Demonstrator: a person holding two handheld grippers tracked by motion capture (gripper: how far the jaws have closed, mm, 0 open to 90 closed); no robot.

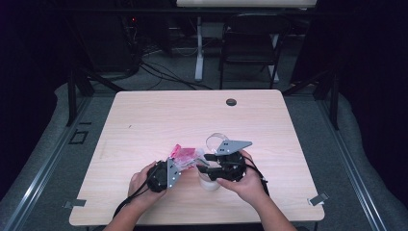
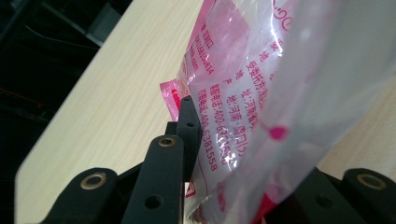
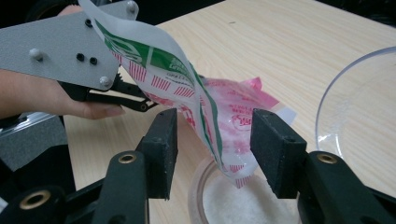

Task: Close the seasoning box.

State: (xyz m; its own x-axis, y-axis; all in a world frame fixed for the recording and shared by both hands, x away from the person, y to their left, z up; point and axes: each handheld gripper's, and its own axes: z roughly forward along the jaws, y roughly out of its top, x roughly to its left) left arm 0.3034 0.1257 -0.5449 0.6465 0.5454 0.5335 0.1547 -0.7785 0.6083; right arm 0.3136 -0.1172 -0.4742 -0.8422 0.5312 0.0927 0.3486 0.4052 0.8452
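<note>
Worktop (image 1: 144, 120): a pale wood top is carrying everything, with the person's hands coming in at the near edge.
Packet (image 1: 185, 156): a clear plastic packet with pink and green print is hanging in the air near the middle front of the worktop, between the two tongs, its lower corner pointing down over the jar.
Left tongs (image 2: 219, 154): the jaws are pressing together on one edge of the packet (image 2: 261, 93) and are holding it up.
Right tongs (image 3: 212, 149): the jaws are standing apart on either side of the packet's (image 3: 219, 121) lower end; I cannot tell whether they are touching it.
Jar (image 3: 243, 200): a round clear jar is sitting on the worktop directly under the packet's tip, with white grains inside.
Bowl (image 3: 359, 107): a clear bowl is resting on the worktop just beside the jar, on the far side from the person.
Left hand (image 1: 139, 180): it is wrapping around the left tongs' body.
Right hand (image 1: 248, 180): it is gripping the right tongs above the jar.
</note>
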